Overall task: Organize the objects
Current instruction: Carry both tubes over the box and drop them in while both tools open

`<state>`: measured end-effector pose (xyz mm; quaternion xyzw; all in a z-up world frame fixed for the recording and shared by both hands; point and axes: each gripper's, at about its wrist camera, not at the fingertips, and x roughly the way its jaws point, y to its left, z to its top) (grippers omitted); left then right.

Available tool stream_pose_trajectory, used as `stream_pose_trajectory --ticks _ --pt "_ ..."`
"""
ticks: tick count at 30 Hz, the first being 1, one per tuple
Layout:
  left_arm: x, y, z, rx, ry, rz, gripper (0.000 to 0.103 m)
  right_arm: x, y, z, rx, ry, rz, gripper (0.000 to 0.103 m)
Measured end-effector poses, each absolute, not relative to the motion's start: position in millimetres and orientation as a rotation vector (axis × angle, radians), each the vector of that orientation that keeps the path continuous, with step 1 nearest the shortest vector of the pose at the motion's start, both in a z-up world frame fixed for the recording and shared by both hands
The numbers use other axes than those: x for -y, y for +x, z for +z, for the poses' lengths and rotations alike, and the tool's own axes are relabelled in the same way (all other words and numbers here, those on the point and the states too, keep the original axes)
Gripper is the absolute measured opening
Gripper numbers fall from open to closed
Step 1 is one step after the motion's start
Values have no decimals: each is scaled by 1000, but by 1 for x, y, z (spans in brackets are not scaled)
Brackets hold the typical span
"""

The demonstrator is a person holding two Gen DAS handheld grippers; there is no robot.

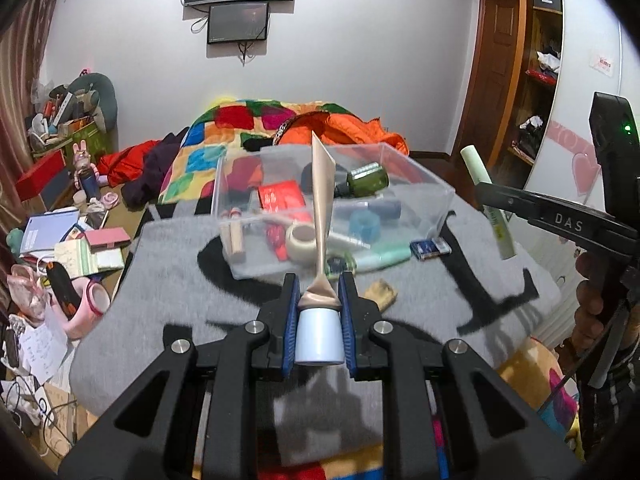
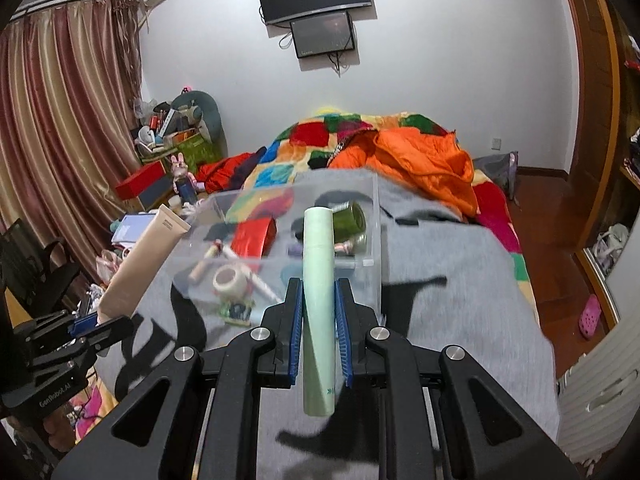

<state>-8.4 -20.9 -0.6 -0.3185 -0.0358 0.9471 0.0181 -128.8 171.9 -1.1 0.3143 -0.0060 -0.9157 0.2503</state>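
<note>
My left gripper point(image 1: 319, 292) is shut on a beige squeeze tube point(image 1: 322, 200) with a pale blue cap point(image 1: 319, 336), gripped at the neck, its flat end pointing up. The same beige tube point(image 2: 140, 256) shows at the left of the right wrist view, above the left gripper point(image 2: 86, 326). My right gripper point(image 2: 318, 296) is shut on a pale green tube point(image 2: 318, 304), held upright between blue pads. The green tube point(image 1: 486, 200) and right gripper point(image 1: 486, 196) appear at the right of the left view. A clear plastic box point(image 1: 420, 176) holding several small items sits ahead on the grey blanket point(image 1: 168, 280).
A small blue box point(image 1: 430, 247), a tan scrap point(image 1: 380, 292) and a small green item point(image 1: 340, 265) lie on the blanket beside the clear box point(image 2: 376, 240). A patchwork quilt and orange jacket point(image 2: 420, 160) lie behind. Clutter covers the floor at left point(image 1: 60, 240). A person's hand point(image 1: 592, 292) grips the right tool.
</note>
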Motion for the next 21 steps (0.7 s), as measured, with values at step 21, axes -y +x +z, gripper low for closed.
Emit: stream_pose_trajectory --ticks 21 --pt "57 -107 19 171 -987 2933 19 -122 -205 37 -116 738 -2563 14"
